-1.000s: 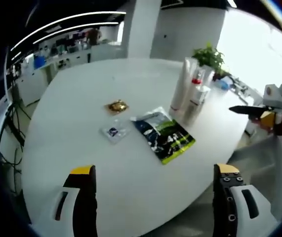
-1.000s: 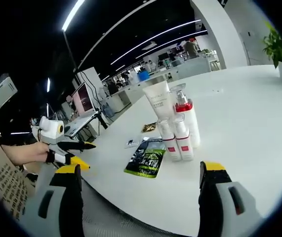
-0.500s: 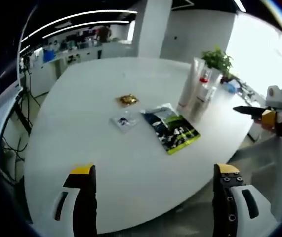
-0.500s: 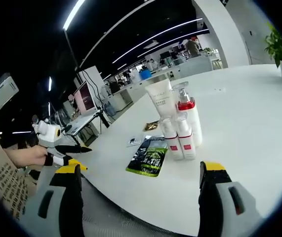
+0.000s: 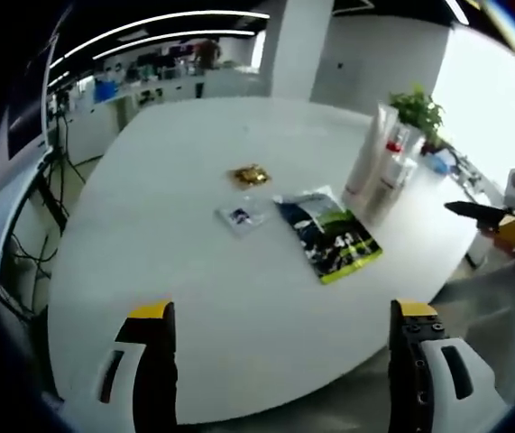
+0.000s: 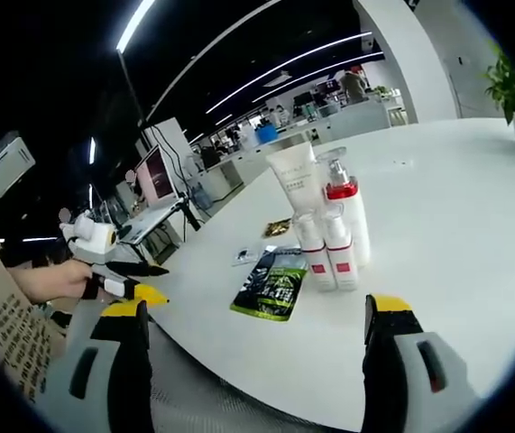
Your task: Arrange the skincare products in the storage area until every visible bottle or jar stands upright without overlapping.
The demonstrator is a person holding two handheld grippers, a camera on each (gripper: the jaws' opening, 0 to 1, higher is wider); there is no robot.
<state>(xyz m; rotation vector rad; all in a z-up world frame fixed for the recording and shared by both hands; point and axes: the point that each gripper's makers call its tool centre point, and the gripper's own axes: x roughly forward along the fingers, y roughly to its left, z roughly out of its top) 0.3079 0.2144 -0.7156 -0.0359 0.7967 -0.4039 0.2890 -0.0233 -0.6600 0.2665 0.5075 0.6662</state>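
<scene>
The skincare cluster sits on the white surface, all upright: a white tube at the back, a pump bottle w/ red collar just beside it, and two small red-labelled bottles in front, packed close, touching or nearly so. In the left gripper view the same cluster stands at the far right of the surface, w/ a potted plant behind it.

Outward from the cluster: a dark-green sachet lies flat just beside the small bottles on the side away from the plant, its long axis running roughly toward the surface's near edge. Past it, further from the cluster, a small clear packet and a gold crumpled wrapper, both flat.

Right hand-held gripper: jaws wide apart, nothing between them, held off the surface's edge, pointing more or less straight at the cluster. Left hand-held gripper: also spread, empty, off the edge; cluster is well off to its right, sachet nearer centre.

Key relation: the right one is the nearer and lined up w/ the bottles; the left one faces the flat items instead. Bottles look done already, I'd judge; flat packets are prob. what's left, if they count.
</scene>
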